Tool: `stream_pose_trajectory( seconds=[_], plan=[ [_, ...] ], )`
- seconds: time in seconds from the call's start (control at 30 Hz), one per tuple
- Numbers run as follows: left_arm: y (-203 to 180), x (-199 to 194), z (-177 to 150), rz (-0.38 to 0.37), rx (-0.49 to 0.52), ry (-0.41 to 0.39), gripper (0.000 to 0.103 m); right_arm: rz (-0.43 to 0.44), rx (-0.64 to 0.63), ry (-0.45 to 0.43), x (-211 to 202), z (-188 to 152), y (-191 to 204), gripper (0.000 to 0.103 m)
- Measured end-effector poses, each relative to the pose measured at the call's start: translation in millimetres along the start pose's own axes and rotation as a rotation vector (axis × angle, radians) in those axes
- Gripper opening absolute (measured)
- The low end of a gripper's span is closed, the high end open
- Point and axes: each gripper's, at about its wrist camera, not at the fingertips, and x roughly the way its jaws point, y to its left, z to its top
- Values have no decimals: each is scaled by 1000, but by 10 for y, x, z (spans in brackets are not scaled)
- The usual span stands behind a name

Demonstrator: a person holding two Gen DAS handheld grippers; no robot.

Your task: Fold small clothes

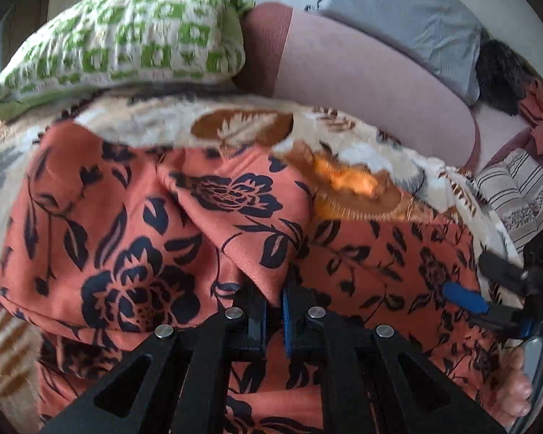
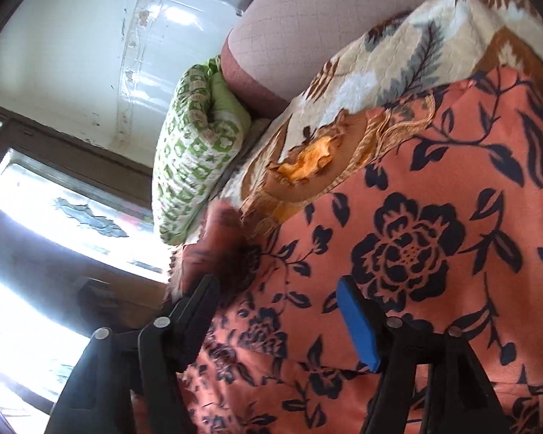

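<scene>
Garment [image 1: 126, 224] pinched, left gripper [image 1: 275, 300] | window [image 2: 54, 209] only right view

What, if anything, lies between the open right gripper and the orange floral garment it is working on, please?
Nothing visible does. The right gripper stands open directly over the orange floral garment, with bare cloth between its fingers. The left gripper is already shut on a fold of the same cloth.

Both looking down close along gripper fingers, right view rolled sideways, sharing orange black-flowered cloth [image 1: 126, 224] [image 2: 434, 253] and green-checked pillow [image 1: 126, 32] [image 2: 195, 152].
</scene>
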Motion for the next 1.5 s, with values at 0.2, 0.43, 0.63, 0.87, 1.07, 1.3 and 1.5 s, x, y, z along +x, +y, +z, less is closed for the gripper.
stream_pose_trajectory(
  seconds=[0.2,0.43,0.63,0.87,1.07,1.3,1.5],
  plan=[
    [114,-9,-23,-52,-51,-27,6,43,91,132,567,289,269,78],
    [232,13,-64,-114,-157,-4,7,-208,-128,327,1449,547,1091,78],
    [318,30,-98,-160,-251,4,7,-516,-253,322,2030,767,1419,76],
    [417,51,-74,-213,-314,30,7,-650,-321,414,2602,750,1237,47],
    [171,-90,-5,-197,-178,-49,7,-551,-386,225,2003,791,1440,6],
    [-775,-103,-192,-269,178,-25,42,-520,-307,44,763,978,953,6],
    [-836,-234,-196,-283,262,22,61,-602,19,-68,-284,1033,-225,20]
  ],
)
